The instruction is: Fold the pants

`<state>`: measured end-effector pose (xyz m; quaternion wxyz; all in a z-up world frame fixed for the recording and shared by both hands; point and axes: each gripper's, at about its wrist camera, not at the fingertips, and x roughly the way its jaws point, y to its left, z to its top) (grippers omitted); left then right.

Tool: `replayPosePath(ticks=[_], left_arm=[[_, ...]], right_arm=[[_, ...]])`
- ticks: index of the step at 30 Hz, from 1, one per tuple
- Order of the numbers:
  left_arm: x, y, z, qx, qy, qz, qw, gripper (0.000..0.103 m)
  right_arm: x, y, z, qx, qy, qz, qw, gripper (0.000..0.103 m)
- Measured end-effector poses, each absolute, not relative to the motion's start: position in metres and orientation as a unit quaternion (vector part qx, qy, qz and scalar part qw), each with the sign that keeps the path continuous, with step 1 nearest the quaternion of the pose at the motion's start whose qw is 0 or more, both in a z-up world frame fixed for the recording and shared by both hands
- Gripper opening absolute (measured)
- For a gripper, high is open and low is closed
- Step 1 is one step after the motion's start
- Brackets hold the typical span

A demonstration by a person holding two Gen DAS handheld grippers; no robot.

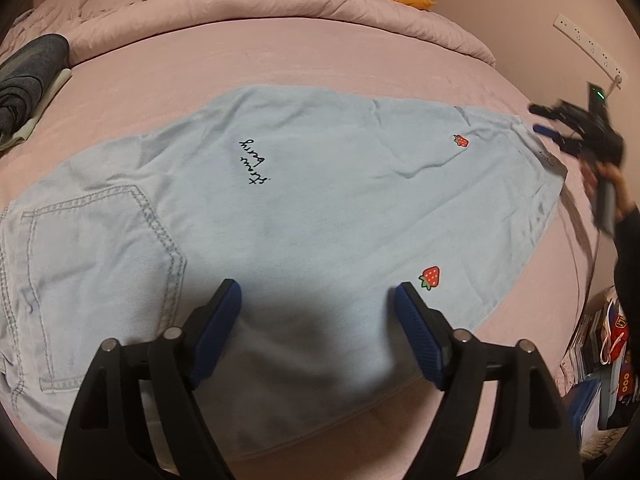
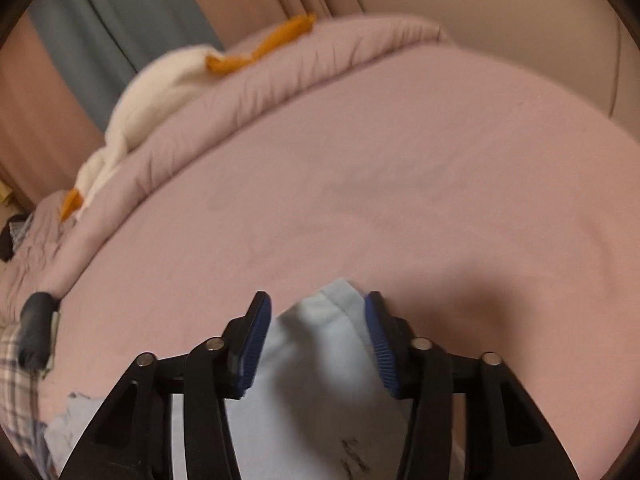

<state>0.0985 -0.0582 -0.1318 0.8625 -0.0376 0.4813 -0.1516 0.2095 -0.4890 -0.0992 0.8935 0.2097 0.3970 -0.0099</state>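
Nearest you, your left gripper (image 1: 318, 300) hovers over the pale blue pants (image 1: 320, 200), its fingers (image 1: 224, 312) spread wide with nothing between them but the cloth lying flat beneath; they grip nothing. The pants lie spread across the middle of the pink bed (image 1: 280, 60), back pocket (image 1: 104, 264) toward the left edge, already doubled leg over leg by the look of it.

Out at the hem end, near the bed's right edge, your right gripper (image 2: 318, 312) sits with its fingers (image 2: 256, 332) about half open around a bunched corner of the pants. One pad looks to touch the cloth, yet I judge it not pinched.

To fold well, catch both layers at the hem squarely, pin the waist end flat with your left, then carry the hem over in one level sweep so edges meet.

Beyond, the rumpled duvet (image 1: 280, 12) lies at the far edge.
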Motion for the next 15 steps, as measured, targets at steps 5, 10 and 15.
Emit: replayPosePath(ticks=[5, 10, 15], left_arm=[[0.097, -0.063, -0.133, -0.022, 0.481, -0.15, 0.864, 0.086], [0.096, -0.063, -0.133, -0.029, 0.479, -0.15, 0.865, 0.086], [0.097, -0.065, -0.128, -0.049, 0.482, -0.137, 0.864, 0.085]], right_arm=[[0.143, -0.444, -0.127, 0.201, 0.429, 0.145, 0.869, 0.055], [0.113, -0.508, -0.139, 0.27, 0.395, 0.108, 0.871, 0.049], [0.072, -0.576, -0.115, 0.359, 0.323, 0.005, 0.876, 0.06]])
